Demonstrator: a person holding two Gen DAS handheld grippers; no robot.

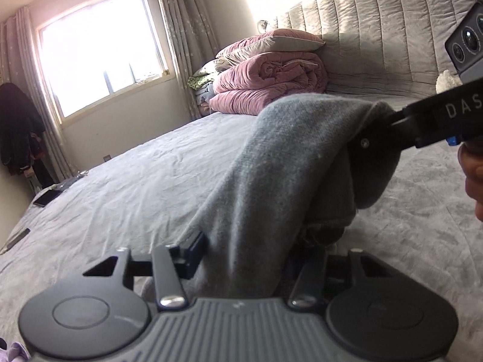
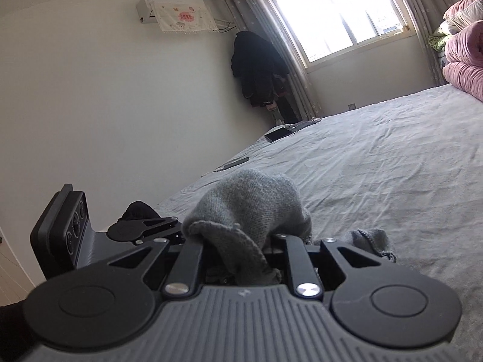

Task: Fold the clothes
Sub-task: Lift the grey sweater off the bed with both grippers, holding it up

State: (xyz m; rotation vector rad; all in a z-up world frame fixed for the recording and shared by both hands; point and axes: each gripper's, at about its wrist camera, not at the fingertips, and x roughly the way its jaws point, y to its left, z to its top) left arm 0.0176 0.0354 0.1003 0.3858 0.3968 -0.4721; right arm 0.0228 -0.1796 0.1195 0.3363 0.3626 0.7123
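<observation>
Grey knit garment (image 1: pixel 271 163), soft, light and floppy, hangs above the bed (image 1: pixel 135 181) between the left gripper (image 1: pixel 256 259) and right gripper (image 2: pixel 241 259), both jaws clamped on bunched cloth; firmer edges or seams would likely suit better.

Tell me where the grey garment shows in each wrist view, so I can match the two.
Left wrist: grey garment fills the centre, hanging between the left gripper and the right gripper.
Right wrist: it bunches at lower centre, over the right gripper's fingers.
Shared landmark: the window.
</observation>
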